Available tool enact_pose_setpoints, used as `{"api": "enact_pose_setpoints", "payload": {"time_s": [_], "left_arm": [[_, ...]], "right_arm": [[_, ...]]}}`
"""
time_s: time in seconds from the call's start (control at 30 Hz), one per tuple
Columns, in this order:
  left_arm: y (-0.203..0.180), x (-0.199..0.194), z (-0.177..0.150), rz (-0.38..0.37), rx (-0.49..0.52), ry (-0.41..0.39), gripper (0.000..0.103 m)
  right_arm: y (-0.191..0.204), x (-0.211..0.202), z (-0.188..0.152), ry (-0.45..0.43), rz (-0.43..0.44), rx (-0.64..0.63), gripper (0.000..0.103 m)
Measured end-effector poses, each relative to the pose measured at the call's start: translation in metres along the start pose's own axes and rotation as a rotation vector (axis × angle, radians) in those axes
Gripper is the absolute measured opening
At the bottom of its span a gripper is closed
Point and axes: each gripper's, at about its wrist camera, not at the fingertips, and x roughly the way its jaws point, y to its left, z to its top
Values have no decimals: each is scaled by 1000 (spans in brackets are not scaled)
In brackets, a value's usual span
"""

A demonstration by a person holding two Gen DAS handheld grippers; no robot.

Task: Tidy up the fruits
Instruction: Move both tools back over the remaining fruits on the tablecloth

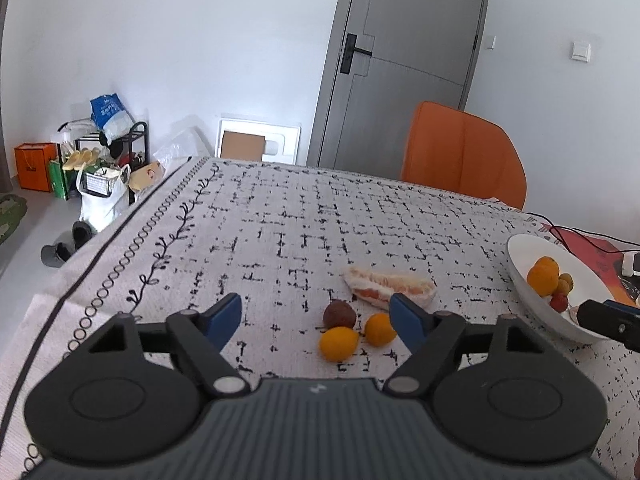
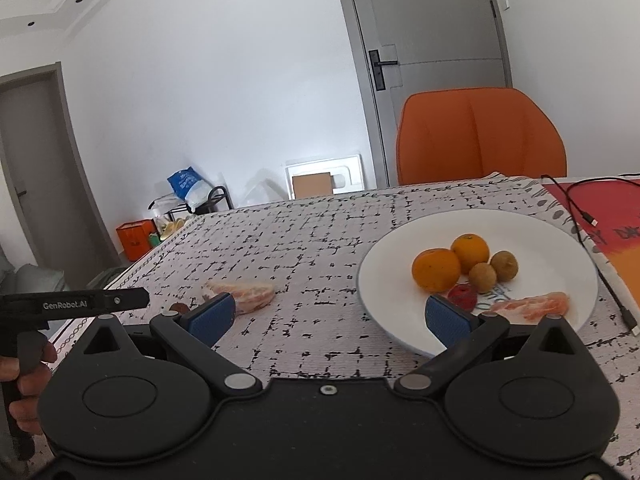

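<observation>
My left gripper (image 1: 316,314) is open above the tablecloth. Between its blue pads lie two small orange fruits (image 1: 339,343) (image 1: 379,328) and a brown round fruit (image 1: 339,314); a peeled pomelo wedge (image 1: 390,286) lies just beyond. My right gripper (image 2: 328,314) is open and empty at the near left rim of a white plate (image 2: 400,264). The plate holds two oranges (image 2: 436,269) (image 2: 470,251), two brown longans (image 2: 483,277), a red fruit (image 2: 464,296) and a pomelo piece (image 2: 532,304). The loose wedge also shows in the right wrist view (image 2: 244,294).
An orange chair (image 2: 480,136) stands at the table's far side. A black cable (image 2: 576,204) and a red mat (image 2: 600,208) lie right of the plate. The table's left edge (image 1: 120,232) drops to a floor with bags and a rack.
</observation>
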Motion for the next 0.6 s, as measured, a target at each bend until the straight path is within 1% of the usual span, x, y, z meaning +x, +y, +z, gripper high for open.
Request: {"api": "enact_pose_setpoints", "payload": {"time_s": [0.17, 0.5, 0.53, 0.57, 0.6], "left_arm": [[1, 7, -7, -9, -10, 20, 67], [0, 24, -17, -47, -27, 50, 53], [-1, 28, -19, -49, -27, 60, 45], [-1, 31, -20, -52, -29, 70, 34], [-1, 31, -20, -55, -26, 67, 29]], "right_arm": [[5, 6, -1, 12, 7, -16, 103], [19, 22, -1, 41, 16, -41, 102], [21, 24, -1, 45, 16, -42, 102], [22, 25, -1, 47, 17, -43, 102], [24, 26, -1, 49, 19, -47, 102]]}}
